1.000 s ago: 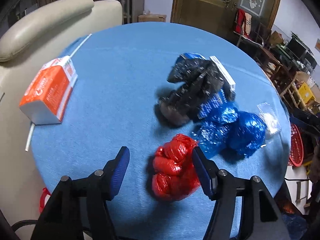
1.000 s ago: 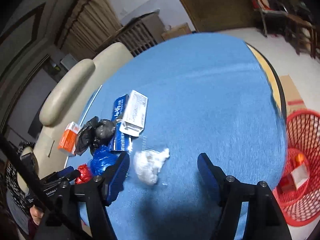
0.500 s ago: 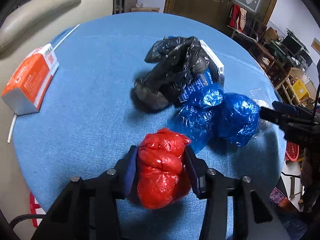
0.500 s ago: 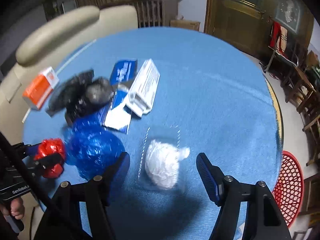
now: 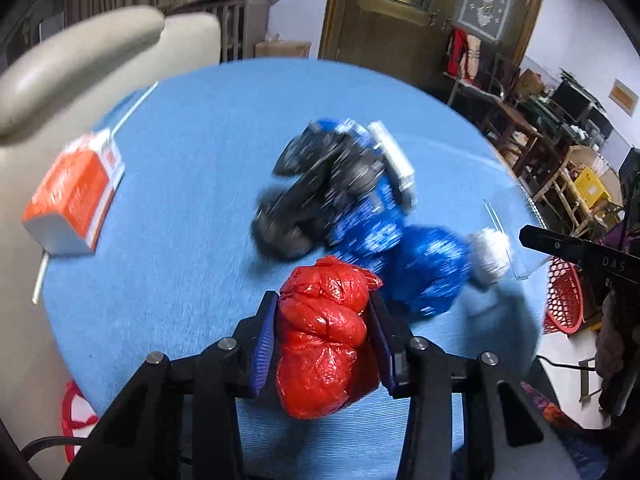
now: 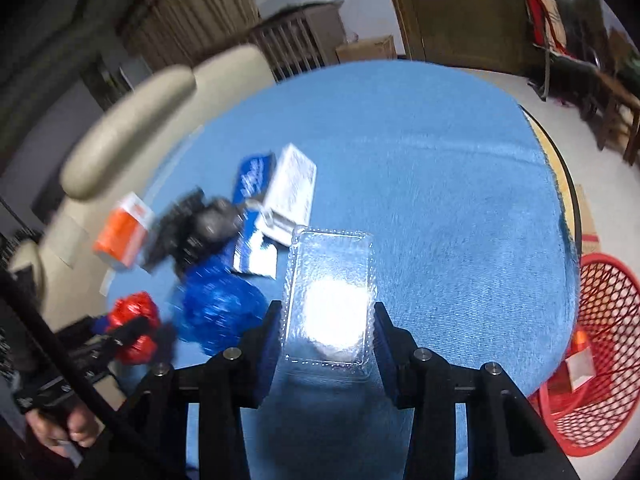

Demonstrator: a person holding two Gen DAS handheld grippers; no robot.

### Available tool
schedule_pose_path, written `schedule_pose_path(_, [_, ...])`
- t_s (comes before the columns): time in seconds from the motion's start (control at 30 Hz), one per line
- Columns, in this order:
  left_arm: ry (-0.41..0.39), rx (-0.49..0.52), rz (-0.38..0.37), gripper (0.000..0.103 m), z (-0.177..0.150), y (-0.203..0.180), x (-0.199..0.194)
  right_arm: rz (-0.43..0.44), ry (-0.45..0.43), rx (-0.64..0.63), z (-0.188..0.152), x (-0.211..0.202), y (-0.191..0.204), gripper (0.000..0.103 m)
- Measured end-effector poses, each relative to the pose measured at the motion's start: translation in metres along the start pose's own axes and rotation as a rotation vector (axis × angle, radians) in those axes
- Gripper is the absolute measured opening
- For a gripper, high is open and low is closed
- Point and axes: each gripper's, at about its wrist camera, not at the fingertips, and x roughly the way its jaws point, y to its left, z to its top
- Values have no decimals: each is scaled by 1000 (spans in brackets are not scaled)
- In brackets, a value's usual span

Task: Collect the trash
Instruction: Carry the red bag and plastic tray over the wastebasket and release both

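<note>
My left gripper (image 5: 323, 300) grips a crumpled red plastic bag (image 5: 324, 344); its jaws are still closing, with both pads pressed into the bag, just above the blue round table (image 5: 192, 140). My right gripper (image 6: 328, 310) is closing too. Both its pads touch the sides of a clear plastic box (image 6: 330, 264) with a white paper wad (image 6: 332, 316) inside. In the right wrist view, the red bag (image 6: 132, 312) shows at the lower left in the other gripper. Blue bags (image 5: 428, 268) lie between the two grippers.
A black bag (image 5: 316, 196), blue packets and a white box (image 6: 290, 192) are heaped mid-table. An orange carton (image 5: 76, 196) and a straw (image 5: 134, 106) lie at the left edge by a beige sofa (image 5: 80, 52). A red mesh basket (image 6: 600, 352) holding some trash stands on the floor, right.
The left jaws closed around the red bag and raised it slightly. The right gripper came down over the clear box with the white wad and its jaws narrowed onto the box's sides.
</note>
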Motion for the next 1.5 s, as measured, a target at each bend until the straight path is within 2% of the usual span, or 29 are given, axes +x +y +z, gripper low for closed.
schedule_pose_path(0.07, [-23, 19, -9, 45, 5, -10, -10, 30, -42, 16, 0, -15, -4, 45])
schedule_pose_path(0.2, [-58, 57, -21, 45, 11, -30, -28, 38, -101, 39, -2, -36, -15, 45])
schedule_pose_path(0.4, [-74, 94, -12, 45, 20, -59, -35, 35, -139, 90, -14, -65, -40, 45])
schedule_pose_path(0.6, [-98, 153, 77, 45, 28, -96, -46, 19, -191, 97, -25, -86, -51, 45])
schedule_pose_path(0.77, [-143, 262, 145, 45, 32, -142, -54, 3, -237, 92, -32, -104, -57, 45])
schedule_pose_path(0.9, [-174, 344, 168, 45, 32, -174, -58, -7, -270, 94, -40, -119, -67, 45])
schedule_pose_path(1.3, [-174, 481, 147, 45, 40, -240, -42, -37, -323, 223, -60, -145, -132, 45])
schedule_pose_path(1.5, [-152, 538, 89, 45, 42, -277, -24, -68, -344, 325, -76, -158, -176, 46])
